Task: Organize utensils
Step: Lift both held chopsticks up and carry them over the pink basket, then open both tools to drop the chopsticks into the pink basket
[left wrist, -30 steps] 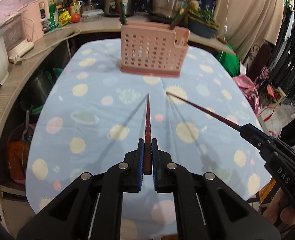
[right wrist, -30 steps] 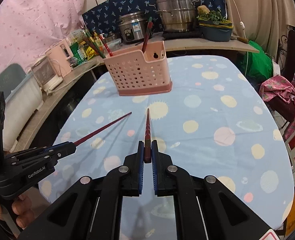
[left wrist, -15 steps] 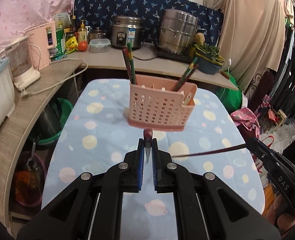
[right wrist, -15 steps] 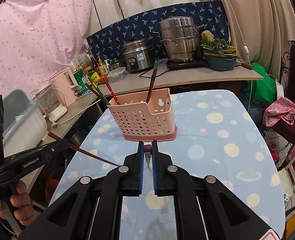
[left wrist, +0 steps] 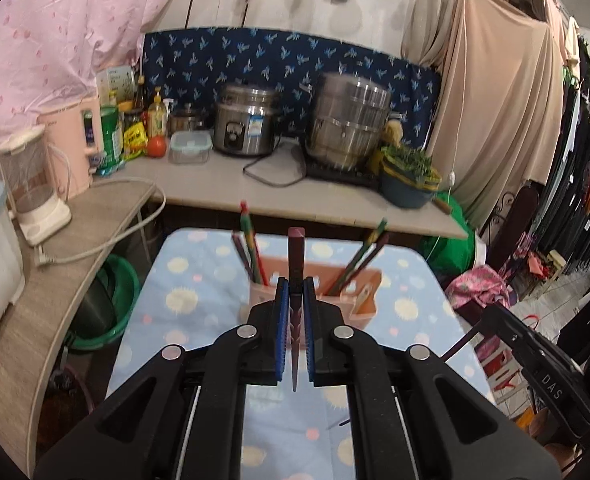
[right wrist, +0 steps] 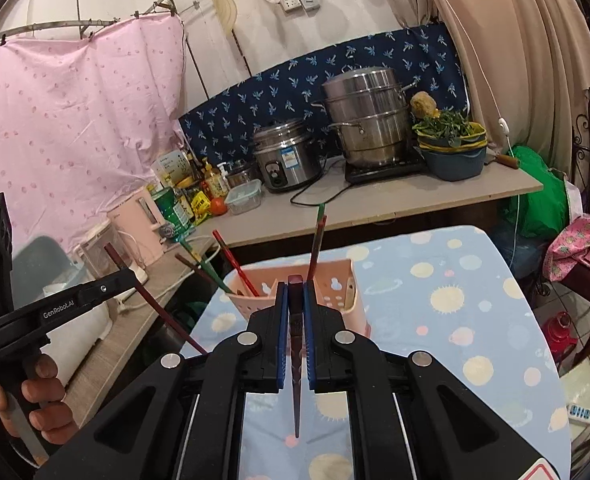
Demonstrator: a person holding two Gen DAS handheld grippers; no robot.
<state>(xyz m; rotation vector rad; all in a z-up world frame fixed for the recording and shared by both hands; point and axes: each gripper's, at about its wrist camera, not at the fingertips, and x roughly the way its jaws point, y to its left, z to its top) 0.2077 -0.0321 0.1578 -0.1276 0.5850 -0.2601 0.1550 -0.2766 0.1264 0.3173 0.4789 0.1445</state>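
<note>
A pink perforated utensil basket [left wrist: 359, 280] stands on the blue dotted table [left wrist: 183, 300], with several chopsticks upright in it. It also shows in the right wrist view [right wrist: 335, 284]. My left gripper [left wrist: 295, 292] is shut on a dark red chopstick [left wrist: 295, 248], held upright with its thick end up, above and in front of the basket. My right gripper [right wrist: 295, 296] is shut on another dark red chopstick [right wrist: 295, 332], also upright. Each gripper shows in the other's view: the right one [left wrist: 535, 364] and the left one [right wrist: 67, 308].
A counter [left wrist: 215, 184] behind the table carries a rice cooker [left wrist: 247, 120], a steel steamer pot [left wrist: 351, 124], bottles, a kettle [left wrist: 31, 188] and a bowl of greens [left wrist: 409, 176]. A green basin [left wrist: 115, 300] sits below left. Clothes hang at right.
Both grippers have tilted up and risen, turning their chopsticks from pointing forward over the table to standing upright. The basket now sits lower in both views.
</note>
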